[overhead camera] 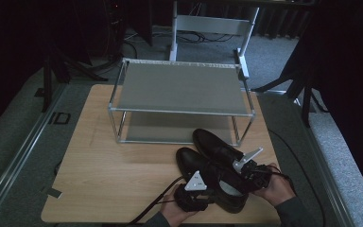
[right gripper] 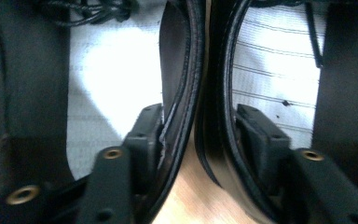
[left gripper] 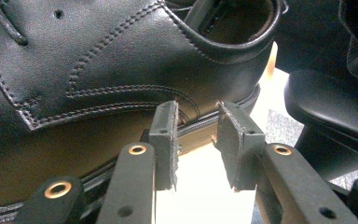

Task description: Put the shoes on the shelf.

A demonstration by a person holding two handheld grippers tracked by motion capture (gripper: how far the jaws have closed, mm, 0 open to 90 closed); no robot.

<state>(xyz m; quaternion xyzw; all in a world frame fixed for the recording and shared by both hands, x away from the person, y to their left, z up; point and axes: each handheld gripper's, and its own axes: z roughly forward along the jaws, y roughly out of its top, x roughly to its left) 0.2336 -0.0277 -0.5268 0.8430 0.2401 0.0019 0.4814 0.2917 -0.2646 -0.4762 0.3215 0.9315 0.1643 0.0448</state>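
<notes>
Two black leather shoes are seen side by side on the wooden desk [overhead camera: 113,179], lower right of centre in the high view, just in front of the metal two-tier rack [overhead camera: 179,101]. The left shoe [overhead camera: 189,161] and the right shoe [overhead camera: 212,144] are laid parallel, long axes running diagonally, toes pointed to the upper left of the frame toward the rack's lower shelf, heels toward the lower right near the hands.

The left tool [overhead camera: 199,191] is held at the lower centre of the high view, against the outer side of the left shoe near its heel. In the left gripper view the left tool [left gripper: 196,140] is seen part-spread, pads apart, with the sole edge of the shoe [left gripper: 98,70] just at the pad tips; nothing is pinched between them.

The right tool [overhead camera: 253,170] is held at the heel end of the pair. In the right gripper view the right tool [right gripper: 199,140] is pressed onto the two adjacent collar walls, one jaw inside each shoe opening, so both inner walls are pinched together. White insoles are seen on either side.
</notes>
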